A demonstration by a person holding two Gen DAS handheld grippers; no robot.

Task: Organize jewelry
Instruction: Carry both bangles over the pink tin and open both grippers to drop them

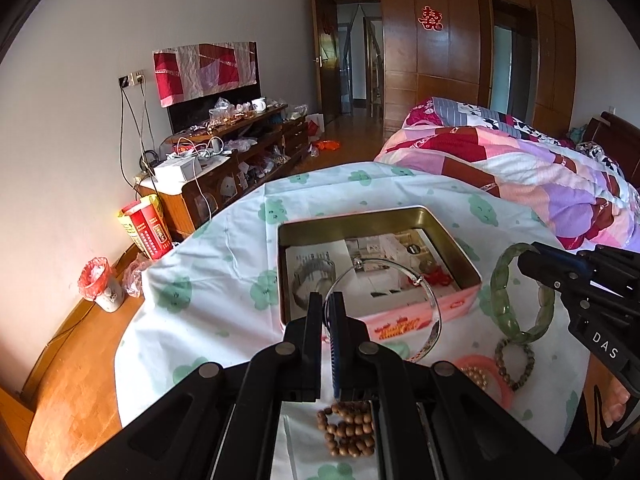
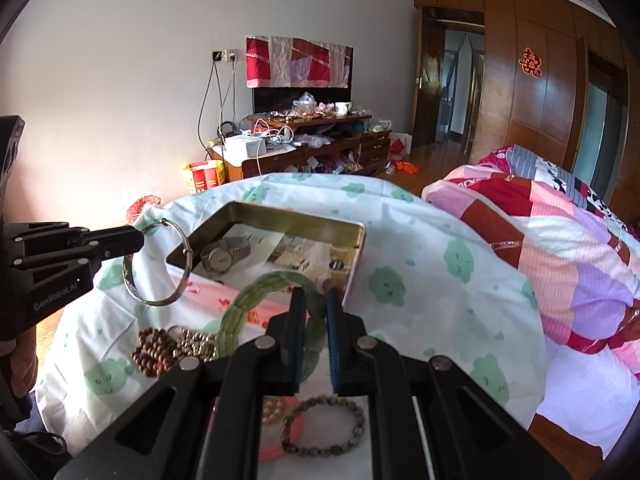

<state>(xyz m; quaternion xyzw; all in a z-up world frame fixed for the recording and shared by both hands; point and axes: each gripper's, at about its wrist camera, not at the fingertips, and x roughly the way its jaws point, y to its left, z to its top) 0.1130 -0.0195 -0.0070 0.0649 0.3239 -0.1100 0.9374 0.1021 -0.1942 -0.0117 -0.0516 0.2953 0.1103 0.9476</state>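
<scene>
My left gripper (image 1: 327,298) is shut on a thin silver bangle (image 1: 438,316), which hangs above the near wall of an open gold-lined tin (image 1: 452,248). In the right wrist view this bangle (image 2: 132,282) hangs from the left gripper (image 2: 140,238), left of the tin (image 2: 280,216). My right gripper (image 2: 315,294) is shut on a green jade bangle (image 2: 236,314); the left wrist view shows that bangle (image 1: 500,284) lifted at the right gripper (image 1: 526,258). A watch (image 2: 220,258) lies in the tin. Wooden beads (image 1: 348,428), a grey bead bracelet (image 2: 324,426) and a pink ring (image 2: 276,452) lie on the cloth.
The tin and jewelry rest on a white cloth with green prints (image 2: 420,240) over a round table. A bed with a patchwork quilt (image 2: 560,248) stands to the right. A cluttered wooden cabinet (image 1: 224,168), a red box (image 1: 146,232) and a bin (image 1: 98,284) stand by the left wall.
</scene>
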